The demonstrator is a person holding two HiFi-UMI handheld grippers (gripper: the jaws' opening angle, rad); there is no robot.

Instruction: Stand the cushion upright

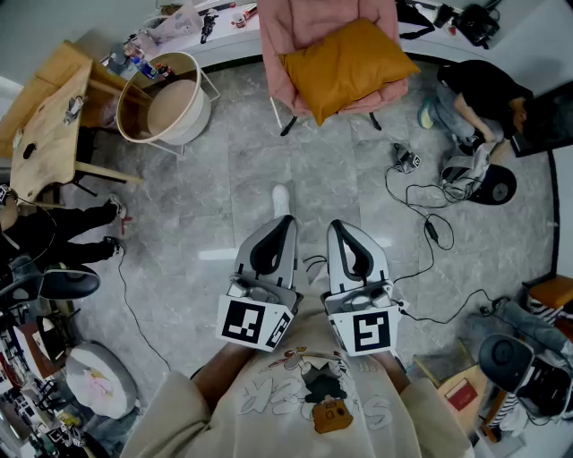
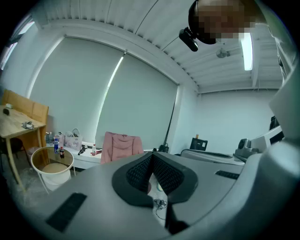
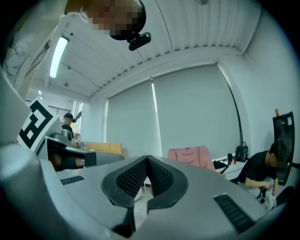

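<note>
Sweatshirt [image 1: 304, 402] fills the bottom edge. Just above it, at centre, the left gripper [image 1: 285, 220] and right gripper [image 1: 337, 225] sit side by side over the grey tiled floor [image 1: 224, 170], each with jaws pressed together on nothing. The mustard cushion [image 1: 347, 64] lies on the pink chair [image 1: 295, 22] at top centre, well apart from both. Cables [image 1: 430, 224] trail across the right. A round tub [image 1: 170, 98] and a wooden table [image 1: 45, 134] stand at upper left.

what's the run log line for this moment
left gripper: shut, empty | right gripper: shut, empty | cushion: on chair, untouched
</note>
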